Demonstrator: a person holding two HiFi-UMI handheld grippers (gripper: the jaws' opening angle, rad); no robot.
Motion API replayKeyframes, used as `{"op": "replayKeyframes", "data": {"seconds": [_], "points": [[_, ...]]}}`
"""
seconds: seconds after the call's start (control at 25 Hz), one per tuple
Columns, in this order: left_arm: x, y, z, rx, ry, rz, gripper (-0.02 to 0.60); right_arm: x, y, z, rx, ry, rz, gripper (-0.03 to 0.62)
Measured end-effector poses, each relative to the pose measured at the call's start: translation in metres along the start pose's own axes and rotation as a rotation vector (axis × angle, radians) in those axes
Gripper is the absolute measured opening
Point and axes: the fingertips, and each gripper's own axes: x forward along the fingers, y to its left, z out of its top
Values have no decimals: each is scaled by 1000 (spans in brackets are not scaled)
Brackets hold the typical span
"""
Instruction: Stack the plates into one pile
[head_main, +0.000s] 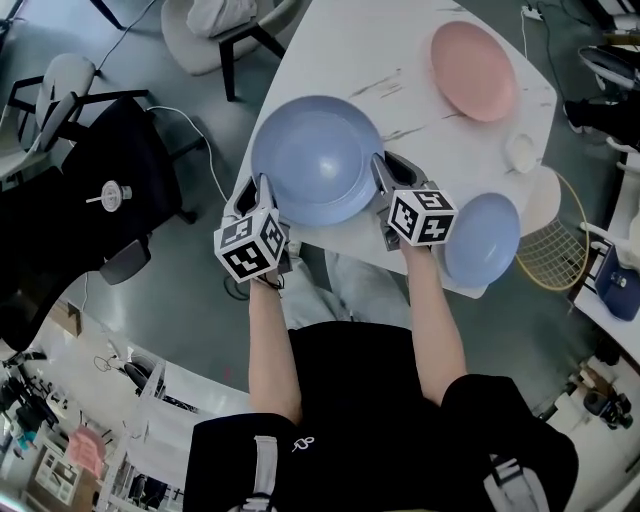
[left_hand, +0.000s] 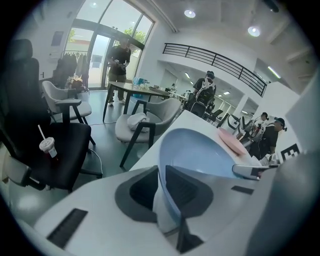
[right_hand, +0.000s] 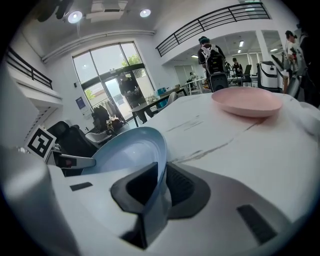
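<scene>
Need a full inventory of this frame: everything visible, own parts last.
table: 1, white marbled, centre
large plate: 1, blue, at table's near edge, between both grippers
small plate: 1, blue, table's near right edge
pink plate: 1, pink, far side of table
small dish: 1, white, right edge, between pink plate and small plate
office chair: 1, black, left of table
cup with straw: 1, white lid, on office chair
armchair: 1, light grey, beyond table
bystanders: several, dark clothes, background
left gripper: 1, grey, shut on large plate's left rim
right gripper: 1, grey, shut on large plate's right rim
</scene>
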Motion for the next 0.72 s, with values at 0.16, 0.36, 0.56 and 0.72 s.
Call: {"op": "replayKeyframes", "data": {"seconds": [0.16, 0.36, 0.56, 0.72], "points": [[-1, -2, 7, 15, -3, 16, 51, -1, -3, 0, 46, 7, -12, 54], [3, -17, 28, 46, -31, 13, 46, -7, -10, 18, 69, -31, -9, 54], [13, -45, 51, 85, -51, -23, 46, -19, -28, 41, 92, -85, -47, 51], [22, -72, 64, 92, -58, -42, 40, -34, -48, 53, 111, -115, -90, 51]]}}
